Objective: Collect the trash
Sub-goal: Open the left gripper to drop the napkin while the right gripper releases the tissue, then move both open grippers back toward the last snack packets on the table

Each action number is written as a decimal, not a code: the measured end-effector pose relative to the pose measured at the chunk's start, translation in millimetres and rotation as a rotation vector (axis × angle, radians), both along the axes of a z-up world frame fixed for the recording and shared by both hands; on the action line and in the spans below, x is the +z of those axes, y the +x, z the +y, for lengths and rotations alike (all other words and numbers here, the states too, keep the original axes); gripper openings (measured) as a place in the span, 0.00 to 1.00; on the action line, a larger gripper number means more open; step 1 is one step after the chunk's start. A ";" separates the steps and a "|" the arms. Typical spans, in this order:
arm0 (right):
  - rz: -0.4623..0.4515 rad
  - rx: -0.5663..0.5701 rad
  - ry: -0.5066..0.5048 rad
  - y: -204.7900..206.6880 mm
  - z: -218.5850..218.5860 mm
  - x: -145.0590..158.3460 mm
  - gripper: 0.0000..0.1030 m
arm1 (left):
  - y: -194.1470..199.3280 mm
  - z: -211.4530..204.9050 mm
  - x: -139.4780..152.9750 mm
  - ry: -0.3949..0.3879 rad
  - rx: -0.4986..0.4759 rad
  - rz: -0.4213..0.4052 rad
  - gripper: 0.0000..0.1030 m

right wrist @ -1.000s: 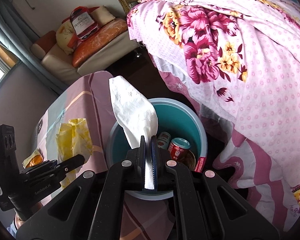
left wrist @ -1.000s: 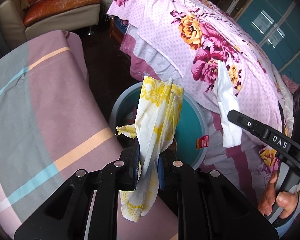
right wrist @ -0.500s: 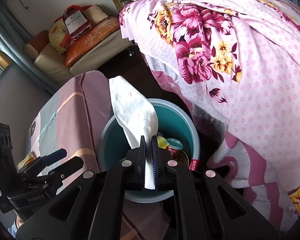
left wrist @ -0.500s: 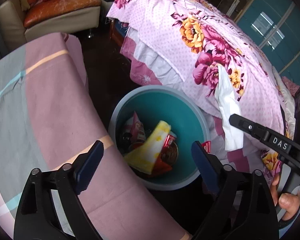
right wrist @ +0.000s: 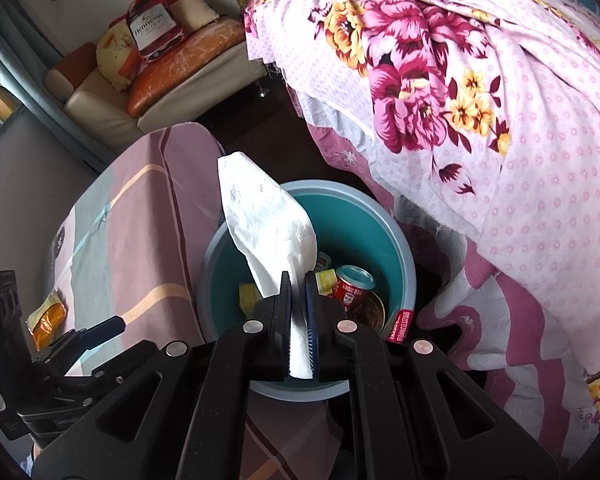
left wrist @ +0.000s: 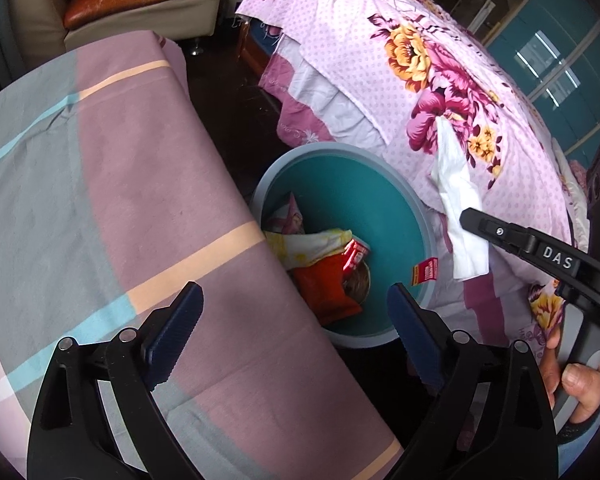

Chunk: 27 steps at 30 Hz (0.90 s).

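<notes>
Beside the bed [right wrist: 520, 128], over the bin [right wrist: 380, 232] — right gripper [right wrist: 298, 320] clamps tissue [right wrist: 268, 220], left gripper [left wrist: 296, 312] spread.

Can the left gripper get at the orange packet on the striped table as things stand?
Probably yes. The left gripper is open and holds nothing, and the orange packet lies uncovered on the striped table close beside it, with nothing seen between. The right gripper, shut on the white tissue, is clear of that path.

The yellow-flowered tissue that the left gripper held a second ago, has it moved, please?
Yes. The yellow-flowered tissue has dropped into the teal bin, lying on the other trash, and the left gripper hangs open above the bin's near rim.
</notes>
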State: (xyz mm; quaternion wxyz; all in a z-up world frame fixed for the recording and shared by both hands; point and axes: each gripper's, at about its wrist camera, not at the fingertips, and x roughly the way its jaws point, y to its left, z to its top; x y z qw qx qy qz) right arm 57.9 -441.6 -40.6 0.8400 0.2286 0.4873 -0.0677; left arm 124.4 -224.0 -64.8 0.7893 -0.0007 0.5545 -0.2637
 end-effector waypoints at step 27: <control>0.029 0.036 -0.025 1.6 52.6 16.9 0.74 | -18.4 79.0 12.6 -0.050 0.113 -0.002 0.91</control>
